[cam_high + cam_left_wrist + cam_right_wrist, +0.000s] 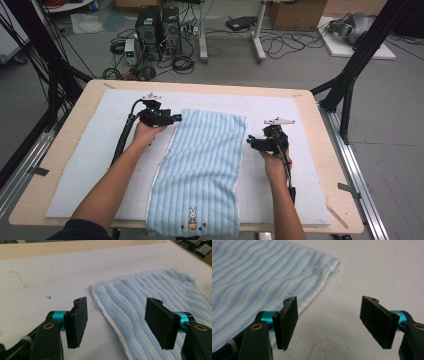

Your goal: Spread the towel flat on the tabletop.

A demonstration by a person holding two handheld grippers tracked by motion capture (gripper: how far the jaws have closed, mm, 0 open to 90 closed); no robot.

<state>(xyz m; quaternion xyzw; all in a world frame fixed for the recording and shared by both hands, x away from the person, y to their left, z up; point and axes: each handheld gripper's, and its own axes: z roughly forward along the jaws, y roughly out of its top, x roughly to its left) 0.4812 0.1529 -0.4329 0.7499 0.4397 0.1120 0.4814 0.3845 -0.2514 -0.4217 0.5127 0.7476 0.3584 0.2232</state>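
So the blue-and-white striped towel [202, 165] is lying flat down the middle of the white mat [90, 150] on my worktop [62, 135], with its near end hanging a bit over the front edge. There's a little embroidered bunny [192, 218] near that end, with some tiny marks under it that I can't read. No brand tag or other writing that I can make out on it.

My left hand-held gripper [172, 119] sits at the towel's far left corner, jaws open, with that corner's white-hemmed edge [107, 315] lying between them on the mat and neither pad pressing it. My right hand-held gripper [251, 142] is just beside the towel's right edge, jaws open too and holding nothing; its left pad [287, 322] hangs over the hem, the other over bare mat.
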